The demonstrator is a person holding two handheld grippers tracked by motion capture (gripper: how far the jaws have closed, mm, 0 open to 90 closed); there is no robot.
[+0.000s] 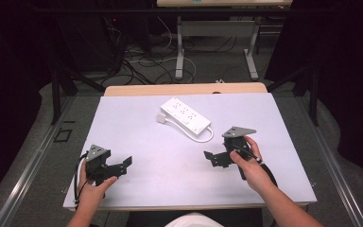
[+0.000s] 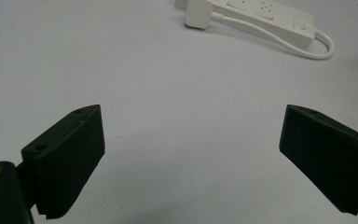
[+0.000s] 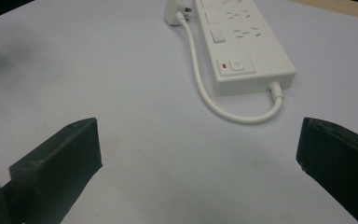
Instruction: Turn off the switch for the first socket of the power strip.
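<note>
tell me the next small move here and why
Probably ease the right gripper forward toward the power strip. Both it and the left gripper are open and hold nothing, and the right one sits nearer the strip's switch end and looping cord.

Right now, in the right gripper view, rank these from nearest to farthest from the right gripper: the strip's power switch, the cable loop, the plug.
1. Cable loop, just ahead of the right gripper.
2. Power switch, on the strip's near end.
3. Plug, far end, left of the strip.

power strip [image 2: 261, 14] cut off at top edge
</note>
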